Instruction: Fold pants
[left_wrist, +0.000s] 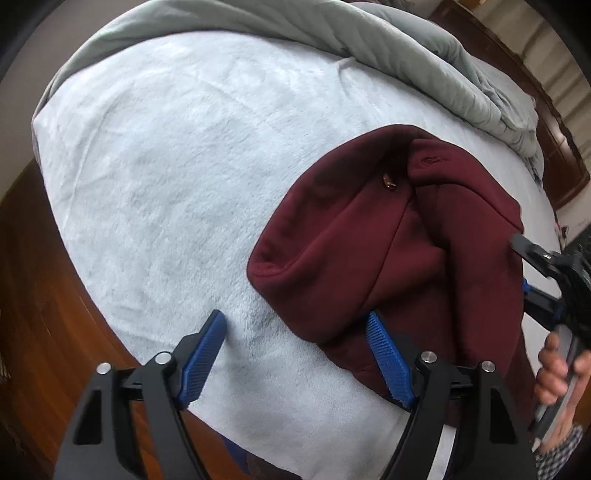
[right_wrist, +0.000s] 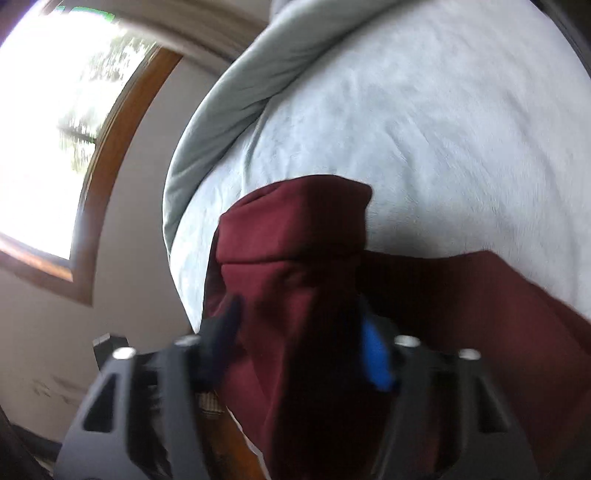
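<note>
1. The left gripper (left_wrist: 295, 354) hovers low over the near edge of the bed (left_wrist: 166, 184), jaws wide apart and holding nothing; its right finger sits just at the edge of the cloth.
2. The maroon pants (left_wrist: 369, 240) lie bunched on the pale fleece blanket, right of the left gripper, partly draped off the near side of the bed. A small button (left_wrist: 388, 182) shows near a seam.
3. They look thick, soft and floppy, likely to sag and slide, so I'd take hold at a hem or the waistband.
4. The right gripper (right_wrist: 299, 354) is at the pants' right side; its view is blurred, cloth lies between its jaws, but I cannot tell whether they are clamped.
</note>
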